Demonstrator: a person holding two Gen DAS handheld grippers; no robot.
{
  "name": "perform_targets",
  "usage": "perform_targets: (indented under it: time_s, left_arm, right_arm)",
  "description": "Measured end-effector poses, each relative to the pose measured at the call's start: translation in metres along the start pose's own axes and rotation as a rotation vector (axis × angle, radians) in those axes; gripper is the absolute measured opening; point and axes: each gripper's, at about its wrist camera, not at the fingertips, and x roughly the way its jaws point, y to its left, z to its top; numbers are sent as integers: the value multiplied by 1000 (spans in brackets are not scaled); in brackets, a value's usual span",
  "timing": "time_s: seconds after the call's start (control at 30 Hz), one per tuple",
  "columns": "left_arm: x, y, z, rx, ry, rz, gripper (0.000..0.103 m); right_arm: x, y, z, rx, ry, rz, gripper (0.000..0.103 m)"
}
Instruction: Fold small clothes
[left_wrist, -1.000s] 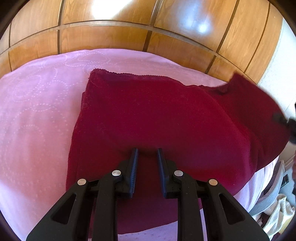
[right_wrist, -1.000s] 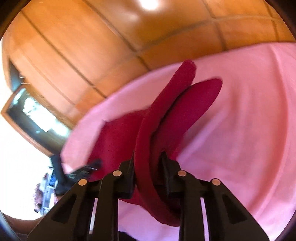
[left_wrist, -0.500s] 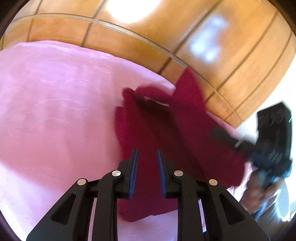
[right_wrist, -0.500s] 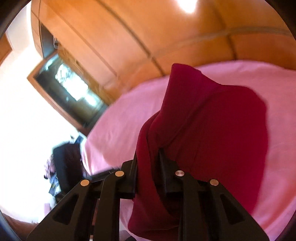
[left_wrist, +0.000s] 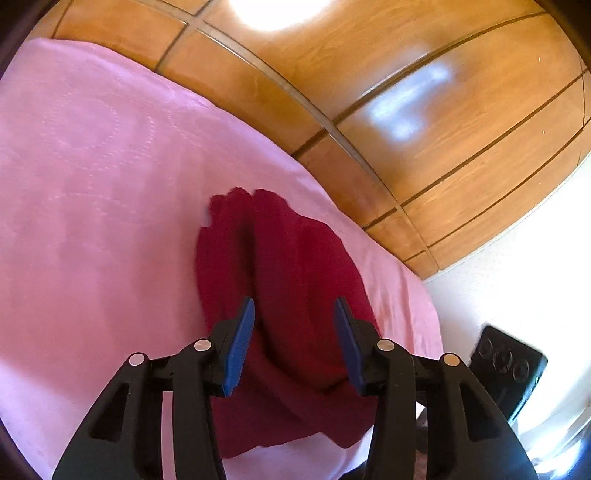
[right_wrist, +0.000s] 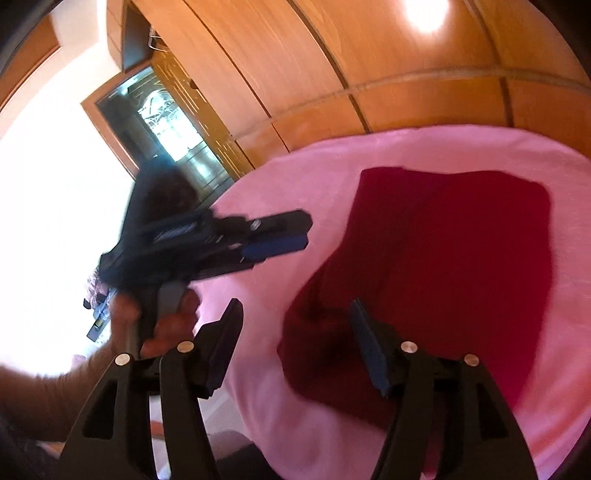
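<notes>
A dark red garment (left_wrist: 291, 295) lies folded in layers on the pink bedspread (left_wrist: 92, 192). My left gripper (left_wrist: 294, 314) is open and empty, its jaws spread just above the garment's near part. In the right wrist view the garment (right_wrist: 443, 258) lies flat as a rough rectangle with a rumpled near-left corner. My right gripper (right_wrist: 295, 317) is open and empty above that corner. The left gripper (right_wrist: 266, 240) also shows there, blurred, held by a hand at the left over the bedspread (right_wrist: 303, 177).
Wooden wardrobe panels (left_wrist: 406, 110) stand behind the bed. A black device (left_wrist: 506, 369) sits off the bed's right edge. In the right wrist view a glass-fronted cabinet (right_wrist: 166, 122) stands at the back left.
Both grippers were shut on the red garment and lifted one side over. Now both have opened and let go, and the garment lies folded on the bedspread.
</notes>
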Motion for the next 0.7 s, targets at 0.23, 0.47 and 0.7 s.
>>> perform_targets:
  time_s: [0.23, 0.47, 0.7]
  left_arm:
    - [38, -2, 7, -14, 128, 68, 43]
    - [40, -20, -3, 104, 146, 210, 15]
    - [42, 2, -9, 137, 131, 342, 17]
  right_arm:
    - [-17, -17, -30, 14, 0, -91, 61]
    - [15, 0, -42, -67, 51, -151, 67]
    - [39, 14, -48, -154, 86, -192, 71]
